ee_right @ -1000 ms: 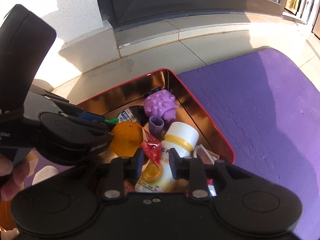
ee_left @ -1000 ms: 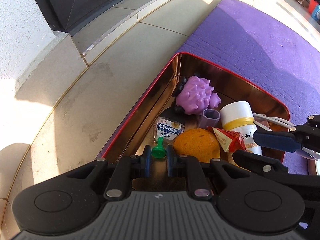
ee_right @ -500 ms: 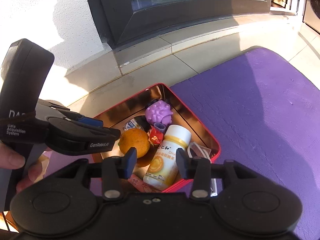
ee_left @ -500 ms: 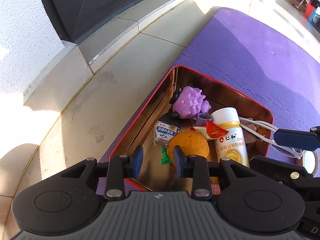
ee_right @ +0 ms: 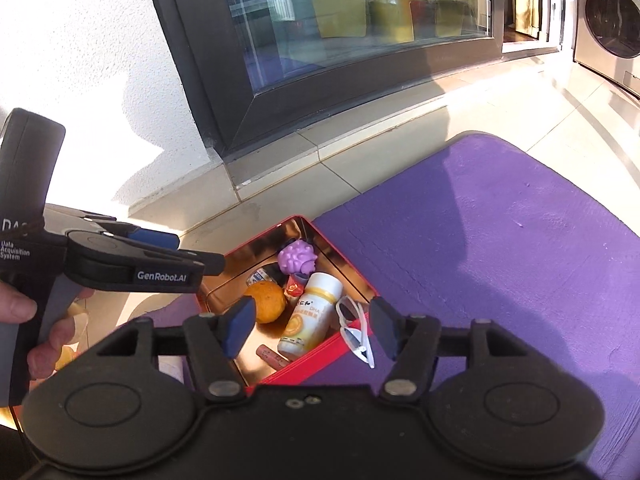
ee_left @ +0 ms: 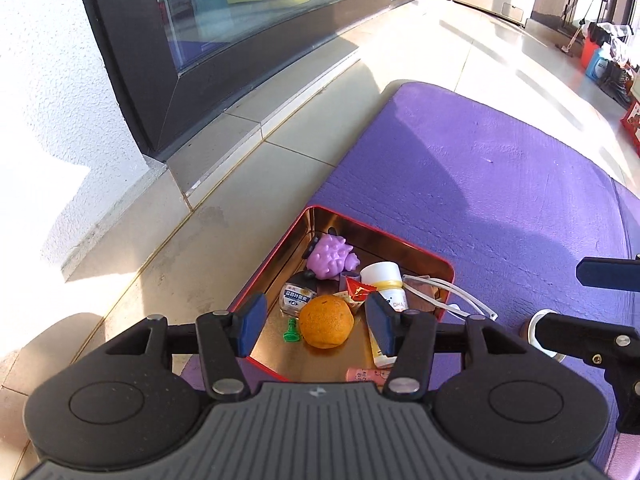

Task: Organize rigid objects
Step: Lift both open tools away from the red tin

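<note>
Both grippers, left and right, are held open and empty above the red metal tin; the round orange fruit, judged firm yet bruisable, is best gripped across its middle.

Below my blue-padded black left gripper sits a red-rimmed tin box with a shiny gold inside, on a purple foam mat. In it I see a round orange fruit, a lilac bumpy toy, a small green pawn-shaped piece and a white bottle with a yellow band. White-framed sunglasses hang over the rim by my black right gripper.
</note>
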The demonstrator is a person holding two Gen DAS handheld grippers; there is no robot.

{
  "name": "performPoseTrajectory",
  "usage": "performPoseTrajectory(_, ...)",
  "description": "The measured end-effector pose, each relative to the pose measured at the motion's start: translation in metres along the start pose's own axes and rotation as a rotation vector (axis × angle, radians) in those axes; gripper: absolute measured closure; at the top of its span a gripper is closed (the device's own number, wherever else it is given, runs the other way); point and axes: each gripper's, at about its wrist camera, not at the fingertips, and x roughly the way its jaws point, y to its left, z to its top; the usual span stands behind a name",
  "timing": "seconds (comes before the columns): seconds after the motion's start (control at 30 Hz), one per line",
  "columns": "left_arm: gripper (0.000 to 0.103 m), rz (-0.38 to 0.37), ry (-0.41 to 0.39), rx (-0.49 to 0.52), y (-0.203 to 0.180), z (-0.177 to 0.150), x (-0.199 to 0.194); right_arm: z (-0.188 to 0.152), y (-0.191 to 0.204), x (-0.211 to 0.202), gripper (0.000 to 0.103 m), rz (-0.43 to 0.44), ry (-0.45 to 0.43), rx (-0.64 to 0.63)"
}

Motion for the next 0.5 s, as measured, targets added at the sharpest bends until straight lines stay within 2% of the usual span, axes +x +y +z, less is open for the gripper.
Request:
performPoseTrajectory(0.13,0.036,-0.014,-0.043,0.019,-0.019,-0.002,-0.025,-0.01,-0.016,-0.03,0.037,-0.024,-0.025,0.02)
performPoseTrajectory(0.2,0.034,-0.027,-0.055,0.034,-0.031,-0.005,-0.034,-0.018,-0.025,-0.042,0.029,-0.045,-0.034,0.036)
performPoseTrajectory(0.33,0.027,-0.059,-0.065,0.05,-0.057,-0.016,-0.044,-0.039,-0.042,-0.057,0.022,-0.085,-0.034,0.063)
performPoseTrajectory(0.4,0.019,-0.082,-0.067,0.058,-0.069,-0.023,-0.046,-0.048,-0.052,-0.061,0.016,-0.093,-0.03,0.081)
performPoseTrajectory(0.5,0.017,-0.11,-0.067,0.061,-0.087,-0.034,-0.047,-0.065,-0.068,-0.07,0.005,-0.115,-0.037,0.097)
